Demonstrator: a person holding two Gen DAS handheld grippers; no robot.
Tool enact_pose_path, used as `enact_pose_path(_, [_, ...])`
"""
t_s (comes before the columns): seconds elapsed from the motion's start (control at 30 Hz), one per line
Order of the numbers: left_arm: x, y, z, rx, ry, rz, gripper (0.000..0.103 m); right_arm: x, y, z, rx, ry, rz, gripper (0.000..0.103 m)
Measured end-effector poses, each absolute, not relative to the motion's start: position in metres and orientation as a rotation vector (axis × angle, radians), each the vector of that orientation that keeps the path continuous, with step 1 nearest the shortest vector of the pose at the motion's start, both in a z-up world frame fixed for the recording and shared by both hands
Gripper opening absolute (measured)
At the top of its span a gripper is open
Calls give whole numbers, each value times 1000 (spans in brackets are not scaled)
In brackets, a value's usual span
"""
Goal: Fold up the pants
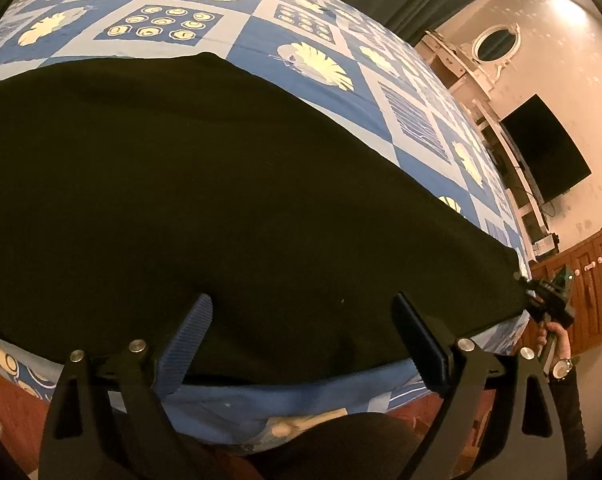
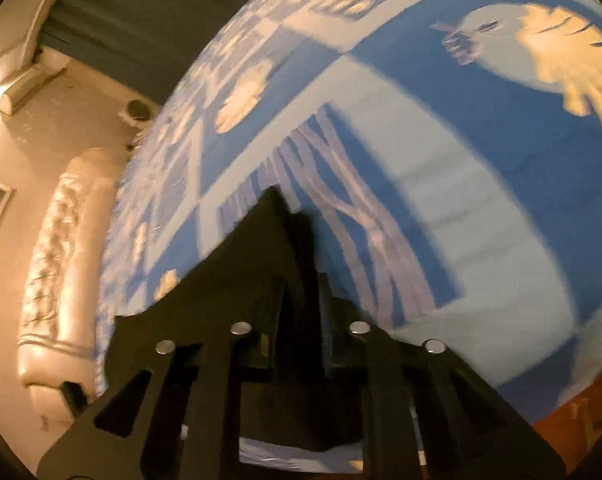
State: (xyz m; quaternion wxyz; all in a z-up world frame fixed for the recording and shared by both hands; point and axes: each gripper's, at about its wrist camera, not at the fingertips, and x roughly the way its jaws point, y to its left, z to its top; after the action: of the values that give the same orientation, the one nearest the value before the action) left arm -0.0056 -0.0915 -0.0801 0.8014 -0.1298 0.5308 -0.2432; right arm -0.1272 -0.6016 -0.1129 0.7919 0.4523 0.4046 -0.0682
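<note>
Pants [image 1: 189, 184], plain black (no legible label), on patterned bedsheet [image 1: 261, 36].

left wrist: I'm looking steeply down, close over the black pants [image 1: 221, 184] on the blue patterned bedspread [image 1: 261, 32] | right wrist: I'm looking down, very near the bedspread's right part | both sharing that bedspread

Black pants [image 1: 181, 184] lie spread flat across the blue patterned bedspread [image 1: 261, 28], reaching its near edge.

The right hand-held gripper [image 2: 297, 216], fingers together on black pants [image 2: 229, 276], sits above the blue patterned bedspread [image 2: 481, 208].
</note>
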Motion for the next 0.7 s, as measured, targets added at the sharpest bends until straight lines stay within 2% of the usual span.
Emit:
enact_pose_path(0.03, [-5,-92,-80,-280,1140,-519,90,-135,-603,-112,993,854,-141,15])
enact_pose_path(0.1, [-5,-92,-79,-283,1145,-514,90,-144,-607,-102,1016,795,-168,30])
enact_pose_path(0.13, [-5,-91,-78,-290,1147,-513,90,-159,-612,-96,1053,732,-207,59])
enact_pose_path(0.17, [-4,-89,-76,-305,1149,-512,90,-169,-615,-93,1084,696,-217,79])
enact_pose_path(0.27, [-1,-80,-65,-354,1119,-497,90,-197,-623,-102,1204,648,-199,79])
enact_pose_path(0.5, [24,-49,-31,-327,964,-441,90,-211,-596,-127,1286,634,-87,80])
enact_pose_path(0.7, [58,1,-47,-496,1066,-317,90,-195,-573,-125,1284,656,-17,77])
